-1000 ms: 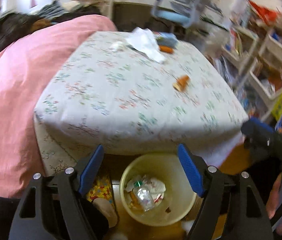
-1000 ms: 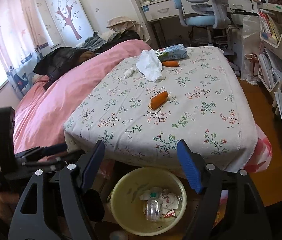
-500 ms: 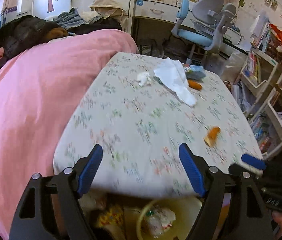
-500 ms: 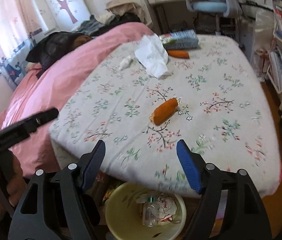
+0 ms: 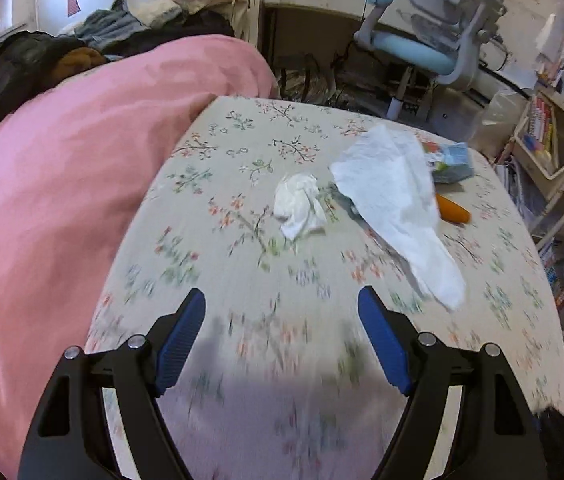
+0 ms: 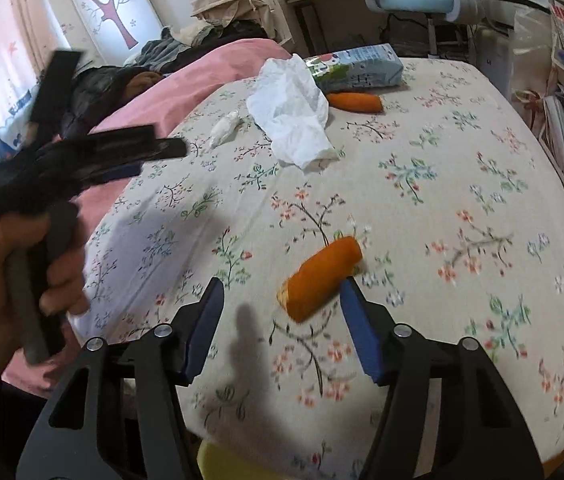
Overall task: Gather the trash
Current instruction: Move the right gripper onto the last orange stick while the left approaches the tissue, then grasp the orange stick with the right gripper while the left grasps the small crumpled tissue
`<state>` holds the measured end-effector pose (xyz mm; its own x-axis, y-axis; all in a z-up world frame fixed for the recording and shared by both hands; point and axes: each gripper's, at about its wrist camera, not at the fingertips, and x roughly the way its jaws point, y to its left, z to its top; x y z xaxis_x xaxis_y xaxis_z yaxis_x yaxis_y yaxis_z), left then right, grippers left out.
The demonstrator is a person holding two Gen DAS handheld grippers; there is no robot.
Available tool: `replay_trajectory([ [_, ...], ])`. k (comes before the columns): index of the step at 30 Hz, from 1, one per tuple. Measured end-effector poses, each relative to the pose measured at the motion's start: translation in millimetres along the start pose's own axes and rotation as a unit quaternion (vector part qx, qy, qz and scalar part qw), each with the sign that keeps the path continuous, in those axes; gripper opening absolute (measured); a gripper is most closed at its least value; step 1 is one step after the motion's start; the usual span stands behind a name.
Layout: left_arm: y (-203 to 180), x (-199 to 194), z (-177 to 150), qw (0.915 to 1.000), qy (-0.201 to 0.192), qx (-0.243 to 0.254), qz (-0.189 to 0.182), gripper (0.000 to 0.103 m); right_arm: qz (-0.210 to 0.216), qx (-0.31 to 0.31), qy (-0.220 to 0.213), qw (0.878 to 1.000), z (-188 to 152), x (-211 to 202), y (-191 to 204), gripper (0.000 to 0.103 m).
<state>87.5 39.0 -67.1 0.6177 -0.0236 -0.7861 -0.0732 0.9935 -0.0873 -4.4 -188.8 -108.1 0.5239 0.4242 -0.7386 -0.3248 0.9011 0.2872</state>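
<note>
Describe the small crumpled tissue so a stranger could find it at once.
On the floral tablecloth, look left of the big flat white paper sheet. The small crumpled tissue lies there alone: a tight white wad, unlike the spread sheet or the orange carrot piece.

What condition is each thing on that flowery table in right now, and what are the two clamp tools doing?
Near carrot piece: lying on the tablecloth, not gripped.
Far carrot piece: lying beside the carton.
Carton: on its side.
Large tissue: spread out, rumpled.
Small tissue: crumpled.
Left gripper: open, empty.
Right gripper: closing, carrot just ahead, nothing pressed.
</note>
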Motion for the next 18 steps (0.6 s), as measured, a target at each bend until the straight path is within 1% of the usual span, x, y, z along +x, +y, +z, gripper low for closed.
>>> replay_trajectory([
  [2,-0.2,10.9,8.4,1.0000,0.004,0.002,0.003,0.075,-0.005,-0.010,0.000,1.000,2.7,3.6,1.3,0.052],
  [4,0.5,22.6,17.1,0.9999,0.010,0.004,0.010,0.075,-0.010,-0.019,0.002,1.000,5.0,6.8,2.7,0.045],
  [7,1.6,37.6,28.8,0.9997,0.018,0.004,0.018,0.075,-0.011,-0.031,0.004,0.999,8.3,10.0,2.6,0.041],
  [10,3.5,49.4,37.8,0.9996,0.024,-0.005,0.016,0.075,-0.009,-0.035,0.004,0.999,13.1,14.5,-0.7,0.037],
  [12,-0.5,56.2,43.0,0.9995,0.027,0.001,0.015,0.075,-0.011,-0.039,0.004,0.999,15.4,16.9,-1.2,0.030],
  [13,-3.3,58.8,44.2,0.9995,0.029,0.006,0.015,0.075,-0.013,-0.044,0.007,0.999,17.1,19.0,-0.5,0.024],
  [15,-10.5,64.8,46.8,0.9990,0.030,0.021,0.024,0.075,-0.015,-0.055,0.009,0.998,18.3,21.3,0.9,0.021],
  [17,-15.6,70.5,48.6,0.9986,0.033,0.030,0.029,0.070,-0.016,-0.063,0.009,0.998,17.3,21.2,1.8,0.019],
  [18,-18.2,71.0,48.6,0.9984,0.026,0.036,0.036,0.057,-0.015,-0.066,0.010,0.998,16.7,20.9,2.0,0.018],
])
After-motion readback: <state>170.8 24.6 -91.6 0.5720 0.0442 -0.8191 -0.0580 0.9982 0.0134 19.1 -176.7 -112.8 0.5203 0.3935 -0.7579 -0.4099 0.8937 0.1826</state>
